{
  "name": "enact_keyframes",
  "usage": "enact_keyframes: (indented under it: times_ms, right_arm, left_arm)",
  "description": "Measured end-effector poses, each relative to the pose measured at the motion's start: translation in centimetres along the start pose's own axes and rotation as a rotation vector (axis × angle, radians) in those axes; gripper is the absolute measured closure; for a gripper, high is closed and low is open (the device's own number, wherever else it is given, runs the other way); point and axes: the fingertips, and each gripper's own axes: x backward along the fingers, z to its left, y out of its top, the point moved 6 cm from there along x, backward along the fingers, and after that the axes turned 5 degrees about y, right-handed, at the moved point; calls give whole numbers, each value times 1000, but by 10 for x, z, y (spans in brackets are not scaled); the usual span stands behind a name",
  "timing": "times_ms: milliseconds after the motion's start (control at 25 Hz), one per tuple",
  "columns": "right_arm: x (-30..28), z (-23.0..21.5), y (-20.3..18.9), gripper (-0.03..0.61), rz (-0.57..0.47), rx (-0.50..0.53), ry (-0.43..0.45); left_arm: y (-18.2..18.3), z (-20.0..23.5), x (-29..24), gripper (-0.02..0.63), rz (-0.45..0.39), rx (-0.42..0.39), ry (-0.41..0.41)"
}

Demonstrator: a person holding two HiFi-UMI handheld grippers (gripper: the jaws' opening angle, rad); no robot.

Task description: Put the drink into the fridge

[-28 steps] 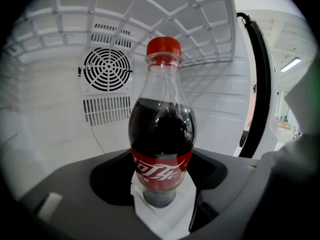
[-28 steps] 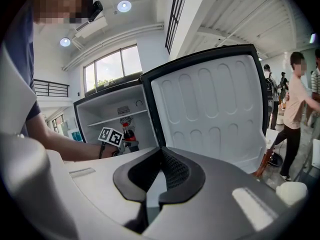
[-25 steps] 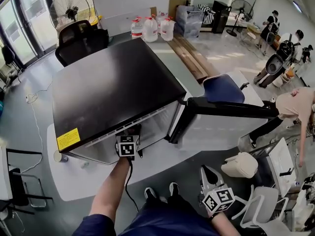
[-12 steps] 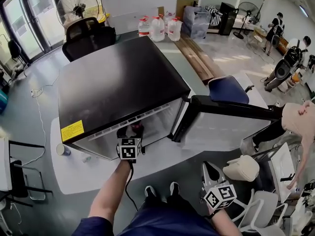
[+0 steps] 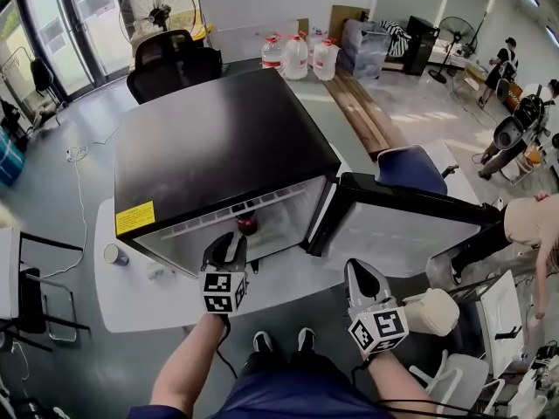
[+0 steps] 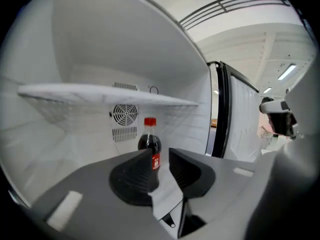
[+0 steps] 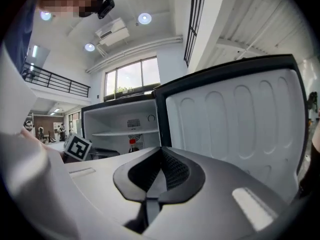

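The drink, a cola bottle with a red cap (image 5: 247, 225), stands upright on the floor of the open black fridge (image 5: 218, 147), under its white shelf (image 6: 110, 96). In the left gripper view the bottle (image 6: 150, 146) shows beyond the jaws, free of them. My left gripper (image 5: 225, 248) is just outside the fridge mouth; its jaws (image 6: 160, 156) are closing with a narrow gap and nothing between them. My right gripper (image 5: 358, 279) hangs lower right, in front of the open fridge door (image 5: 410, 225), and is shut on nothing (image 7: 161, 153). The right gripper view also catches the bottle (image 7: 132, 145).
The fridge stands on a low white table (image 5: 131, 299) with a small cup (image 5: 111, 253) on it. A blue chair (image 5: 406, 166) stands behind the door and a white bag (image 5: 432, 311) lies right of my right gripper. A person (image 5: 533, 221) bends at the far right.
My left gripper has drawn back out of the fridge, leaving the bottle standing inside, and its jaws have narrowed. The right gripper has come up a little toward the door.
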Motion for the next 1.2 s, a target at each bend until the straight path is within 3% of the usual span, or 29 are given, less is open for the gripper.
enact_keyframes:
  times_ms: [40,120,480,920,1200]
  right_arm:
    - [-5,1,6,575,-13,19,13]
    - [-15,4,16,575,-37,39,43]
    - [-45,25,42,575,-86,84,185]
    - [-59,52,58,575,-123,107,285]
    - [-57,56,61,575,-130,114,299]
  left_arm:
    - [9,-2,8,528,-33,7,12]
    - [26,-5,24,553,-94,16,29]
    - [87,-6,80,572,-268,18,84]
    - [108,0,123,572,-334,60,134]
    - [109,2,135,572,-337,74,151]
